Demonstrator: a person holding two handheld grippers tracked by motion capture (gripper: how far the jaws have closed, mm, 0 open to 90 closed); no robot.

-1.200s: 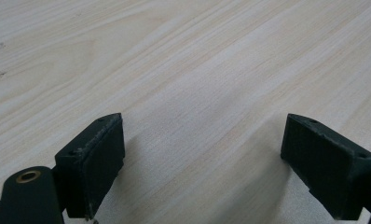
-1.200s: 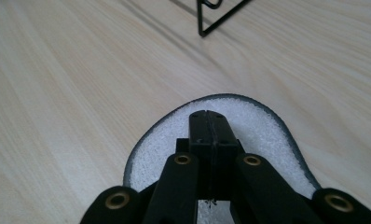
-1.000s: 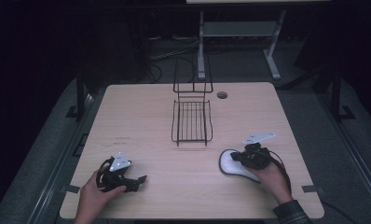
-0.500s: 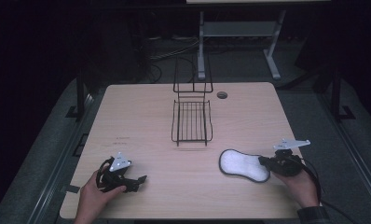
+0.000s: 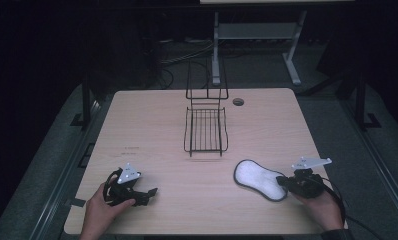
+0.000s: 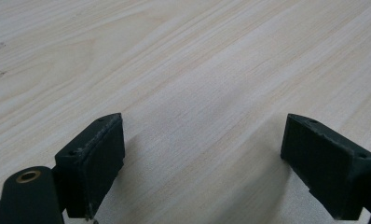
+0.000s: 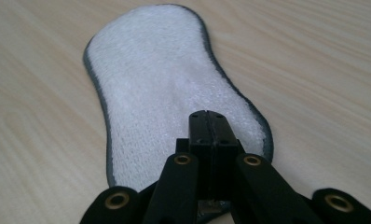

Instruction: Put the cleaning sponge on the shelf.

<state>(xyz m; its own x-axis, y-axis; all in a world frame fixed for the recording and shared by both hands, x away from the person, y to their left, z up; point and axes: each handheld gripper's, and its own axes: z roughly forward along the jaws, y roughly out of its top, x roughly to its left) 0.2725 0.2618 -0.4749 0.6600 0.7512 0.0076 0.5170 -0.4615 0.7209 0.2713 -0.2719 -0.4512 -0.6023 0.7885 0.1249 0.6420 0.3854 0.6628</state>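
The white pad (image 5: 259, 179), lying flat at the lower right of the table (image 5: 152, 125), has been dragged rightward by the right gripper (image 5: 285, 183), clenched on its near edge; repositioning seems under way; the left gripper (image 5: 150, 192) is kept released, empty, at lower left

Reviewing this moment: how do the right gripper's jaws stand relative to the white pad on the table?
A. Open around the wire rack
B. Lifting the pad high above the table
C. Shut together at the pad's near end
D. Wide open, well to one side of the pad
C: in the right gripper view the right gripper has its two jaws pressed together over the near end of the white pad, which lies flat on the table.
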